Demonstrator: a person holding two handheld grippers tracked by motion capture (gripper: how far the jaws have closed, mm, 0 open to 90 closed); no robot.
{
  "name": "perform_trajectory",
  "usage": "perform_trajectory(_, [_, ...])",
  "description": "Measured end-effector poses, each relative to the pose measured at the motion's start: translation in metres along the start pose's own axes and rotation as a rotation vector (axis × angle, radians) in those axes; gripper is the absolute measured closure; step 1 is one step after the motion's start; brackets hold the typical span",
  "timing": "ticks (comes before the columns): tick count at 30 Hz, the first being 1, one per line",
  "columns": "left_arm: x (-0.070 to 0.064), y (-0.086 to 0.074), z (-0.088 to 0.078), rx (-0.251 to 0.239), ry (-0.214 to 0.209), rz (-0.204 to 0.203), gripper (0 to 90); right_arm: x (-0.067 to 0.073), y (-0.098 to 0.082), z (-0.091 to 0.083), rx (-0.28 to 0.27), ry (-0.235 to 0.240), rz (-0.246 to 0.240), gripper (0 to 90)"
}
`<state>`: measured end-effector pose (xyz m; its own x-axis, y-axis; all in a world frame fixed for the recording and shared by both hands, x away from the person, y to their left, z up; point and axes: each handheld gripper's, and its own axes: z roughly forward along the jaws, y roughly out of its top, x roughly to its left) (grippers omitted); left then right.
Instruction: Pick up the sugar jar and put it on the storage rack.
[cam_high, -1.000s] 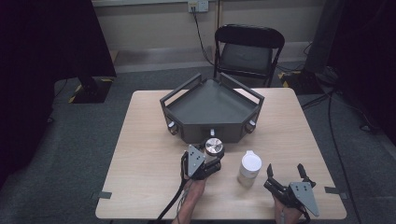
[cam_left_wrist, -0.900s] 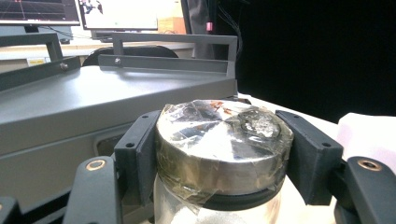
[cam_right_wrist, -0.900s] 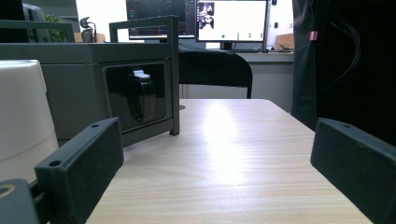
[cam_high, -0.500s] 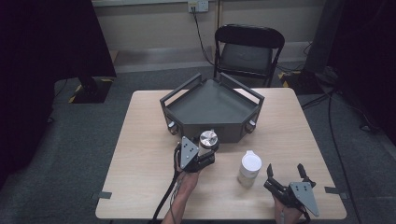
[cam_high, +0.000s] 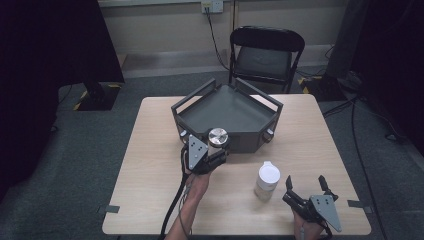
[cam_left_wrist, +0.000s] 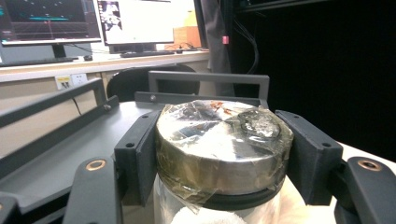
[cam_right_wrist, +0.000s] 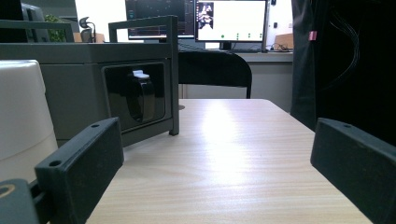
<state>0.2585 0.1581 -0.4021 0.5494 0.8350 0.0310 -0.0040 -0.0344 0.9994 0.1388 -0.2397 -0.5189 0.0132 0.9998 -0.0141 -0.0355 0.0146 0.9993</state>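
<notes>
A glass jar with a silver metal lid (cam_high: 218, 136) wrapped in clear film hangs above the table, at the front wall of the dark grey tray (cam_high: 227, 107). My left gripper (cam_high: 217, 146) is shut on the jar. In the left gripper view both black jaws press on the sides of the jar's lid (cam_left_wrist: 219, 140), and the tray's floor (cam_left_wrist: 70, 144) lies just beyond. My right gripper (cam_high: 305, 182) rests open near the table's front right edge, with nothing between its jaws. A white lidded container (cam_high: 267, 181) stands upright on the table just left of it.
The tray has raised handle bars and black knobs on its front walls (cam_right_wrist: 140, 95). A black folding chair (cam_high: 265, 52) stands behind the wooden table (cam_high: 150, 150). The white container (cam_right_wrist: 21, 112) rises close beside my right gripper's (cam_right_wrist: 217, 163) left jaw. Cables trail from both grippers.
My left gripper has lifted the jar and carried it a little left toward the tray's front wall. The right gripper and the white container have kept still.
</notes>
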Motion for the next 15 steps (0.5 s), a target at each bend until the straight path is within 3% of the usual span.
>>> perform_trajectory(6, [0.000, 0.011, 0.005, -0.002, 0.036, 0.007, 34.8, 0.000, 0.000, 0.000, 0.000, -0.001, 0.000, 1.3])
perform_trajectory(10, [-0.001, 0.020, 0.014, -0.002, 0.092, -0.016, 34.8, 0.000, 0.000, 0.000, 0.000, -0.002, 0.001, 1.3])
perform_trajectory(15, [-0.001, 0.026, 0.022, -0.006, 0.119, -0.023, 34.9, 0.001, 0.000, 0.000, 0.000, -0.003, -0.001, 1.3])
